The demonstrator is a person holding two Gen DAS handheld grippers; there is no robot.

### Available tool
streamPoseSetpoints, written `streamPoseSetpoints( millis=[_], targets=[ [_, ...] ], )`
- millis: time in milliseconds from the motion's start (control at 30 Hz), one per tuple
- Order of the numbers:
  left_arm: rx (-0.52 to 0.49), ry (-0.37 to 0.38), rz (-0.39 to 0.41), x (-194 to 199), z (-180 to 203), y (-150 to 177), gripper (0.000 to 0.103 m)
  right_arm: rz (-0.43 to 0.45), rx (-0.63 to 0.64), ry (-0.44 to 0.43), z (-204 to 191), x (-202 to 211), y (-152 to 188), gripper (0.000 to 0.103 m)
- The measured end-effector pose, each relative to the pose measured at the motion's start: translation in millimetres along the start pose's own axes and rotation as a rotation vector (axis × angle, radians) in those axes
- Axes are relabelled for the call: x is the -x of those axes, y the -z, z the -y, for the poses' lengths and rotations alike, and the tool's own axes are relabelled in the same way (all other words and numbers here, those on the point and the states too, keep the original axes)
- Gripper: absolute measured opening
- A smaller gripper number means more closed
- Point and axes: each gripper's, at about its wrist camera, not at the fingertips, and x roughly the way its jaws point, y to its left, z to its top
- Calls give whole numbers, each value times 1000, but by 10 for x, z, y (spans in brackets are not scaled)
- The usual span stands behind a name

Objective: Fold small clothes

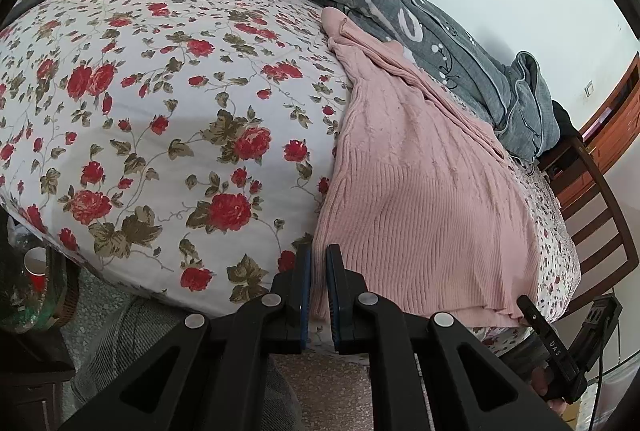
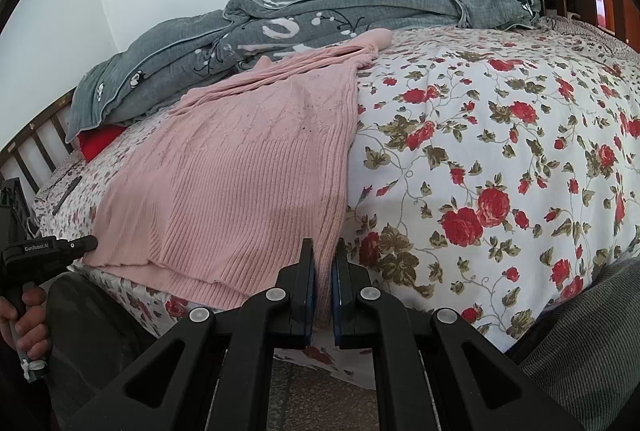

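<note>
pink ribbed knit sweater (image 1: 420,191) is lying flat on the rose-print bed sheet (image 1: 160,119); left gripper (image 1: 318,267) and right gripper (image 2: 323,263) are each pinching a hem corner, nearly closed. lifting evenly should be keeping the fold square.

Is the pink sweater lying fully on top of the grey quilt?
No; the pink sweater lies mostly on the floral sheet, only its far end touching the grey quilt.
</note>
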Motion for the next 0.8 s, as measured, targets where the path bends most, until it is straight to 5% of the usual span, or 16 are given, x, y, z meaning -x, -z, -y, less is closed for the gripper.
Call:
streamPoseSetpoints(
  millis=[800],
  targets=[
    [2,1,0,0,-2,5,9,3,7,5,-6,-1,-1,6]
  ],
)
